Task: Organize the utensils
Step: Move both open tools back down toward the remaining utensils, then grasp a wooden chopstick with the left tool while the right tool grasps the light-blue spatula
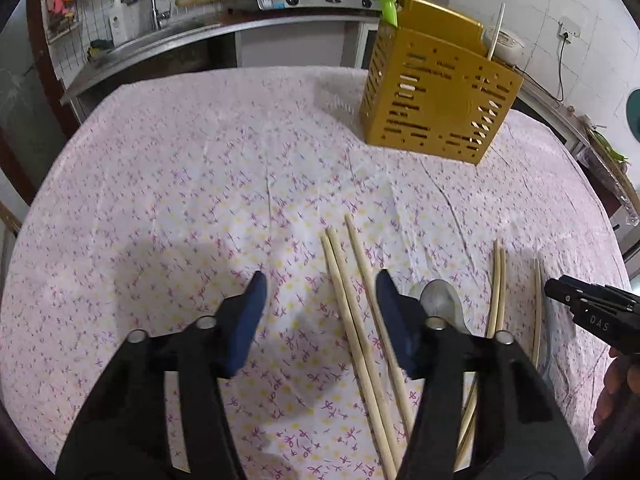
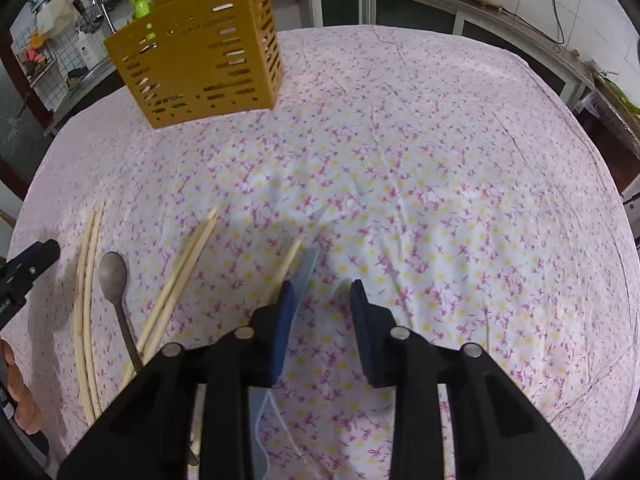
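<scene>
Tilting steeply down, both tools (image 1: pixel 320 284) (image 2: pixel 322 292) hover over chopsticks (image 1: pixel 352 300).

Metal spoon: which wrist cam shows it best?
Right wrist view. The metal spoon lies in the open between chopstick pairs on the floral tablecloth, bowl and most of the handle visible. In the left wrist view only part of the spoon's bowl shows, with the left tool covering the rest.
</scene>
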Action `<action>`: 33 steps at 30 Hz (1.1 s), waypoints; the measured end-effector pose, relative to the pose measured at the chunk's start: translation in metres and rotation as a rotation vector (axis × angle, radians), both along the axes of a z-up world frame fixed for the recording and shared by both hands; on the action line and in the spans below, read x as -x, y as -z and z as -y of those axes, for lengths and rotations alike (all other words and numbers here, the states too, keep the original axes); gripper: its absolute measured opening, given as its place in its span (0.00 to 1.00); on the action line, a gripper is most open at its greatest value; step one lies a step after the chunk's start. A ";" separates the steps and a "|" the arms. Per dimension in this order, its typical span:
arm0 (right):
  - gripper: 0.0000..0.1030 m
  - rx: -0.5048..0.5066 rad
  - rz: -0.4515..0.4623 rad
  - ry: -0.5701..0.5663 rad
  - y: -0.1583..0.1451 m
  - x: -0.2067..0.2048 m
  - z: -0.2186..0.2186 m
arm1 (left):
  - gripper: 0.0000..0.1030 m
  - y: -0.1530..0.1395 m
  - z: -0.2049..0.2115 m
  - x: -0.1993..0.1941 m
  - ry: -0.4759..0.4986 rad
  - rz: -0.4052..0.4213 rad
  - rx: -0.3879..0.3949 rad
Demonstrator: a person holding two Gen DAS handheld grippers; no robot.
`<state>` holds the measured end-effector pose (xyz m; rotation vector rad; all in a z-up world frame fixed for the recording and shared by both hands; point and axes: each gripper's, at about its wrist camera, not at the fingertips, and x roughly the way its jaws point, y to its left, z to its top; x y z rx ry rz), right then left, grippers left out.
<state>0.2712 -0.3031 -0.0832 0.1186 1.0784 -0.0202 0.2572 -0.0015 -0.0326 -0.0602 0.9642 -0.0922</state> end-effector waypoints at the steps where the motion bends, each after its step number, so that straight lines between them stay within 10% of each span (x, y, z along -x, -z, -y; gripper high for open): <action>1: 0.29 -0.009 -0.004 -0.002 0.000 0.000 -0.001 | 0.49 0.001 0.000 -0.001 0.000 -0.008 0.006; 18: 0.20 -0.015 -0.112 -0.059 0.004 -0.019 -0.006 | 0.10 0.020 0.004 -0.022 0.029 -0.135 0.045; 33: 0.18 0.011 -0.145 -0.070 0.005 -0.038 -0.014 | 0.08 0.030 0.021 -0.049 0.056 -0.188 -0.020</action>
